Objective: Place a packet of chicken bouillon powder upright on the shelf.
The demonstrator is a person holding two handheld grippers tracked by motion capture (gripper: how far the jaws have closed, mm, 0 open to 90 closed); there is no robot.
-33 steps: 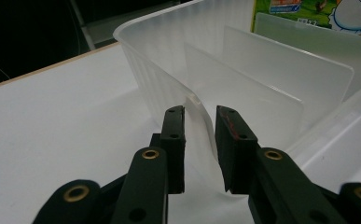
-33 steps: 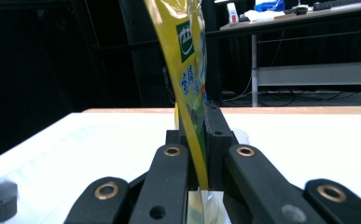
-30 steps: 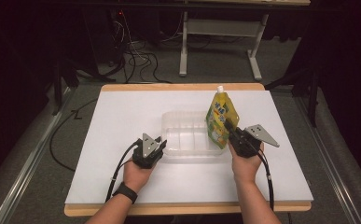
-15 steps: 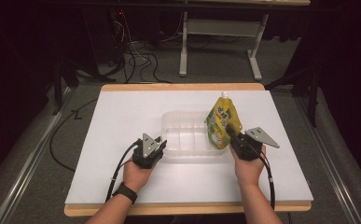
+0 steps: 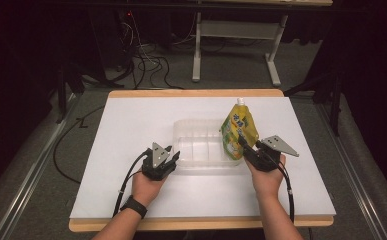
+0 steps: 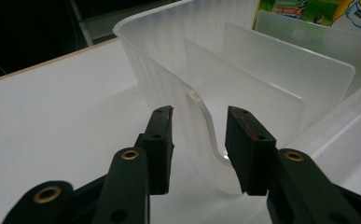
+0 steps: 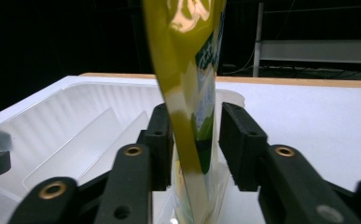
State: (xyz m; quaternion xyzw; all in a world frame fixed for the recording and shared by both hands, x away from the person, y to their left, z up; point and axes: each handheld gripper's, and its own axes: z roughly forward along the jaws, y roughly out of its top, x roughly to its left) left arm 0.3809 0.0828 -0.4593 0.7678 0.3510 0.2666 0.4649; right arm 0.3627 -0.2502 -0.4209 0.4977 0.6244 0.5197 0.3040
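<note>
Sitting mid-frame in the high view, a clear plastic tray [image 5: 201, 142] w/ internal dividers rests on the white table [image 5: 131, 120]. A yellow-green spouted pouch [image 5: 239, 131] stands upright at the tray's right end, white cap at top, its base down in the rightmost compartment.

Left gripper [image 5: 170, 156], lower left of centre in the high view, is at the tray's near-left corner, held by the left hand [image 5: 147, 186]. In the left gripper view the jaws are spread, one either side of the tray's curved corner wall [image 6: 206, 121]; the wall passes btwn the pads w/ a gap showing on the left pad side, and contact on the right pad can't be told. Dividers and a bit of the pouch print show at upper right of that frame.

Right gripper [image 5: 242, 146], right of centre in the high view, is at the pouch's lower edge, held by the right hand [image 5: 266, 177]. In the right gripper view the pouch [image 7: 187, 93] rises btwn the jaws: left pad touches it, right pad stands slightly off, so jaws are parted, not pinching. The tray [image 7: 75, 121] lies at left of that frame.
</note>
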